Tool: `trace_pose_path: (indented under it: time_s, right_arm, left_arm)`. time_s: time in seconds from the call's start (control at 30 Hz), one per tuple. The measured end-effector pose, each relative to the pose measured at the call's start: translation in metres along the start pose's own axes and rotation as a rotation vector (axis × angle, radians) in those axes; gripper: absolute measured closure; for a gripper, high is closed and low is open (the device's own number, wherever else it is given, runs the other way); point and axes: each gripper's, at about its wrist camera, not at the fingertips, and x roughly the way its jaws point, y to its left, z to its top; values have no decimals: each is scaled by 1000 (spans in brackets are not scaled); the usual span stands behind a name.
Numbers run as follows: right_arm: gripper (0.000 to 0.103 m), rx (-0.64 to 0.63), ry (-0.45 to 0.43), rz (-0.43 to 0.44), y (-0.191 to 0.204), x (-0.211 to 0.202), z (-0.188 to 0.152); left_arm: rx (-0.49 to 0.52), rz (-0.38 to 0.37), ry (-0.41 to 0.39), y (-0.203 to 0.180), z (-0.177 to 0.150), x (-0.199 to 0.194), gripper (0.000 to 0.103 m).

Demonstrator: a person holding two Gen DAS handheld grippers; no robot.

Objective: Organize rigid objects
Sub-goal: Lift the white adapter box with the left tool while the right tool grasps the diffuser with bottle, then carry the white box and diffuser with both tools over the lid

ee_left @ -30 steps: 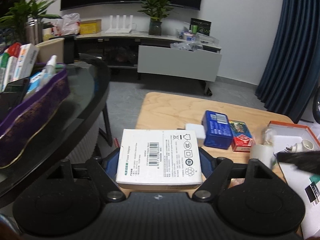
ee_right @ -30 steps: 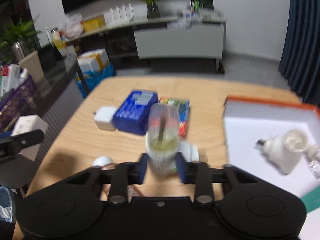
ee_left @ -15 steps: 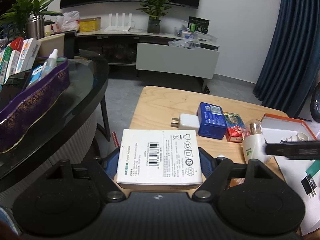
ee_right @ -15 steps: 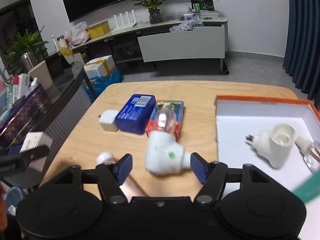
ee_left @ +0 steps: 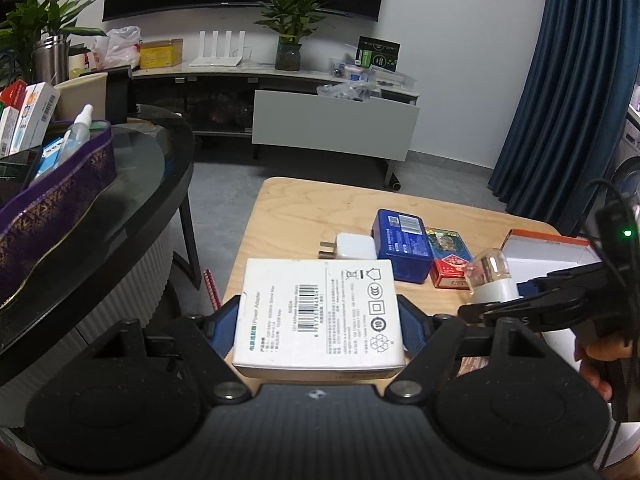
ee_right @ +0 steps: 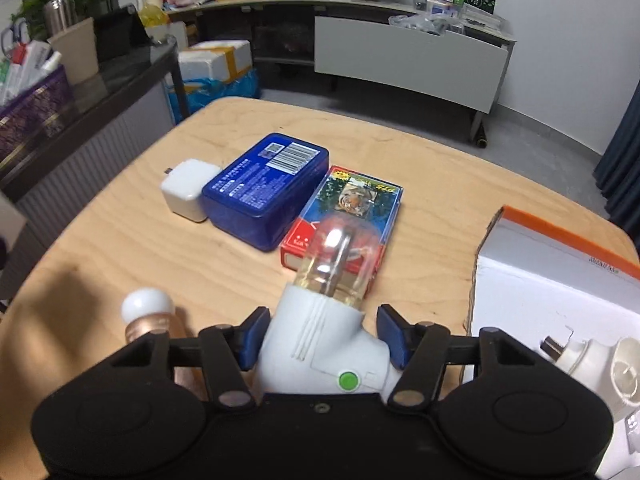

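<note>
In the orange-rimmed box (ee_right: pixel 560 280), a white socket (ee_right: pixel 576 356); hand-held grippers clamping adapter box (ee_left: pixel 320 312), night-light (ee_right: pixel 324 336).

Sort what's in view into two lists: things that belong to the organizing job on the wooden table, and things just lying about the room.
Job:
white adapter box in left gripper
night-light plug in right gripper
blue tin
card pack
white charger
small bulb
orange-rimmed box

Lying about:
router
potted plant
purple basket
</note>
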Motion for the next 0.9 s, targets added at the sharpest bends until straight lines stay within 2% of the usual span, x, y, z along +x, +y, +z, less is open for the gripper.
trace_pose_path:
  time_s: [0.23,0.43,0.67,0.9]
  right_arm:
    - [33,97,-113,42,-16,-46,-5]
    - [33,103,-253,33,-26,-115,-8]
    - [33,126,-390,-56,-67,-194,-21]
    - [33,232,-423,-137,-122,-220,-49]
  left_arm:
    - [37,-6,-3,-12,-4,-1,24]
    - [81,-27,-12,-35,-2,-7,24]
    - [150,-99,-58,-100,11,-22,24]
    - [217,-166,-82,-179,20,-27,24]
